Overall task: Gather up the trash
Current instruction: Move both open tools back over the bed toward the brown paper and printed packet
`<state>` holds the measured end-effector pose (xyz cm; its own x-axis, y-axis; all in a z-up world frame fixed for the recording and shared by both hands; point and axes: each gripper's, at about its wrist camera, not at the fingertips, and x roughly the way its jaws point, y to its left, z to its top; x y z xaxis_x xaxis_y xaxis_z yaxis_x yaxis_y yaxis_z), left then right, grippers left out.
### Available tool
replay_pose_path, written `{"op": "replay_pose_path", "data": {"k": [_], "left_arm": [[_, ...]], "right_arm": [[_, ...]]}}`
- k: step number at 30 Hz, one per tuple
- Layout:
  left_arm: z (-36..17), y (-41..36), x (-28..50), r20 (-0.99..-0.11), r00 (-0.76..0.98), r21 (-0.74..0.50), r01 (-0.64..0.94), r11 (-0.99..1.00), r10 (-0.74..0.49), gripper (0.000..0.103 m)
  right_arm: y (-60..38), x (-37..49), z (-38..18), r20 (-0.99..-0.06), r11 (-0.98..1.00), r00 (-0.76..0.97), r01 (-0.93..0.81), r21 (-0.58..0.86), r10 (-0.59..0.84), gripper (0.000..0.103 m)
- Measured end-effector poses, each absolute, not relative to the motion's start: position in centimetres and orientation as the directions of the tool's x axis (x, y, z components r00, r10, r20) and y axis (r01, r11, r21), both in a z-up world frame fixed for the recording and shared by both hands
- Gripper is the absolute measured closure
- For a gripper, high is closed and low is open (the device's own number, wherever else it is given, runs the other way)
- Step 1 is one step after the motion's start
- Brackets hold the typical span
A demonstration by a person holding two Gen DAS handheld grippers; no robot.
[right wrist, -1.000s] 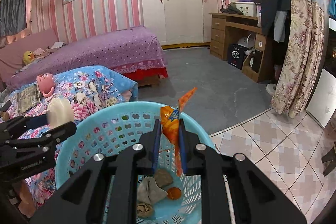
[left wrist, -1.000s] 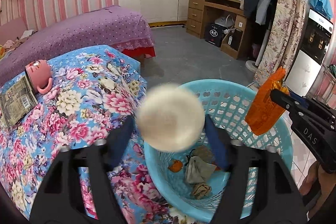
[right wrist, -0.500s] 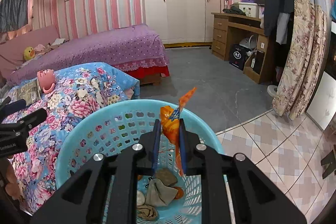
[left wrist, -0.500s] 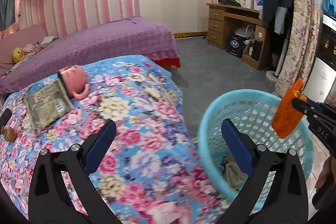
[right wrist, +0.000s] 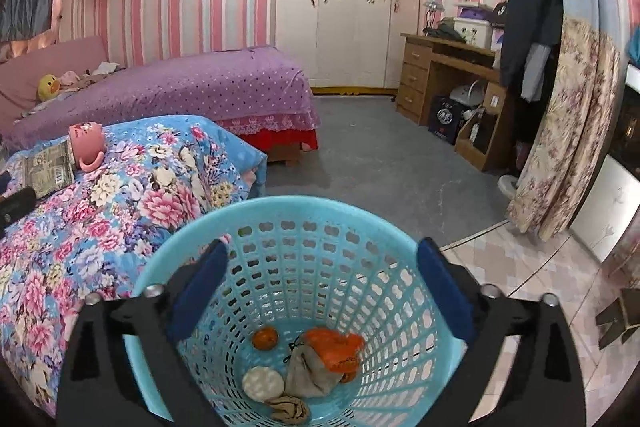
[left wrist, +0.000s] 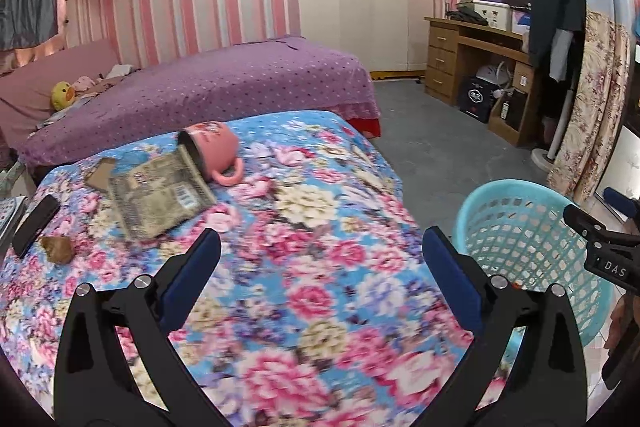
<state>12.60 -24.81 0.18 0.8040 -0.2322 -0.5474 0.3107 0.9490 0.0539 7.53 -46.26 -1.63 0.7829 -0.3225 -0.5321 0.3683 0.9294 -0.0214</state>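
Right gripper [right wrist: 320,279]: jaws opening, nothing between them, above the perforated blue plastic basket [right wrist: 192,235]. Inside lie an orange wrapper [right wrist: 334,347], white disc [right wrist: 263,383], grey cloth [right wrist: 308,373] and a small orange ball [right wrist: 265,338]. Left gripper [left wrist: 320,263]: spread wide, empty, over the floral bedspread [left wrist: 320,211]. Beyond lie a crinkled packet [left wrist: 160,195], tipped pink mug [left wrist: 212,151] and brown scrap [left wrist: 58,249].

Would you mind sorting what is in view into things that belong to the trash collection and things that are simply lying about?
Job:
- blue basket
- orange wrapper and white disc inside it
- flat packet and brown scrap on the floral blanket

Lying about:
- pink mug, on its side
- black phone
- yellow duck toy
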Motion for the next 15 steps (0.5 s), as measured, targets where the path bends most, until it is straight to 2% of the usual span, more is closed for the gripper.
{"op": "replay_pose_path", "data": {"k": [8,15], "left_arm": [[1.0,-19.4,13.0,-0.54,0.819,0.036,0.251,0.967,-0.192,0.006],[1.2,-14.2,14.4,-0.542,0.829,0.039,0.19,0.981,-0.139,0.006]], "right_arm": [[-42.8,9.3,-1.0,-0.528,0.927,0.777,0.371,-0.054,-0.342,0.004],[-39.6,10.8,-0.1,-0.512,0.938,0.812,0.345,0.033,-0.281,0.004]]}}
